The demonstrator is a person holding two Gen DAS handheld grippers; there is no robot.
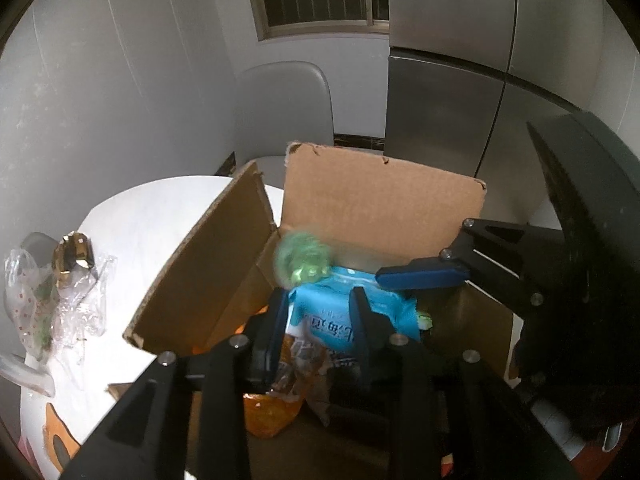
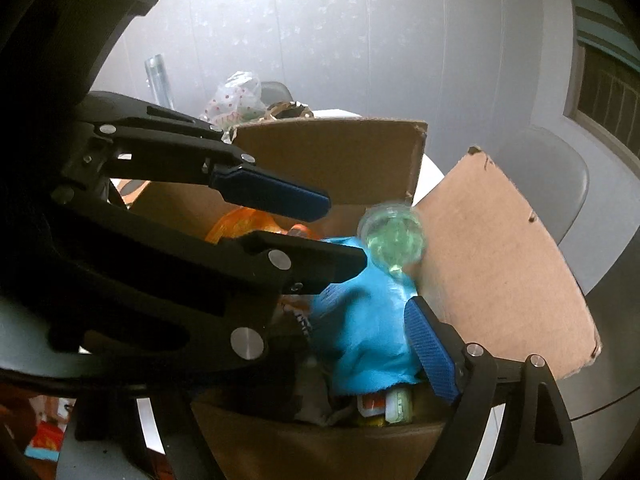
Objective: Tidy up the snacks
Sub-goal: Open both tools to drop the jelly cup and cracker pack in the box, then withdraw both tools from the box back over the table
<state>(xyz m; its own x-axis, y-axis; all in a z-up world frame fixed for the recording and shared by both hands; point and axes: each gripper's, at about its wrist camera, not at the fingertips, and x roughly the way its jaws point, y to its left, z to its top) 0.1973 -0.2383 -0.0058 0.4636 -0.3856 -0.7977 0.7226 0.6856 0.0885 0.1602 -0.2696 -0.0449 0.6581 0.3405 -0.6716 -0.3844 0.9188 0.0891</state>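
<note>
1. Left wrist view: the cardboard box [image 1: 380,208] sits on the white table [image 1: 152,216] with its flaps standing up, and both tools reach down into it. A knock against the near flap could, I judge, shove the whole box towards the table edge.
2. Left gripper [image 1: 318,294] has its jaws a little apart and holds nothing. Right gripper [image 2: 320,332] stands wide open and is also empty. They crowd the same corner, so a careless lift could clash one finger against the other.
3. Blue packet [image 1: 396,308] lies on top of the pile inside the box, under both tools. Closing on it now might crush the contents, or catch a corner only and drag it out.
4. Orange packets [image 1: 272,416] lie lower down and half covered, so they could be pinched by mistake.
5. Green jelly cup [image 1: 304,260] is blurred, over the blue packet by the far corner. Whether it rests or is falling I cannot tell. It may roll off the packet and slip down out of sight.
</note>
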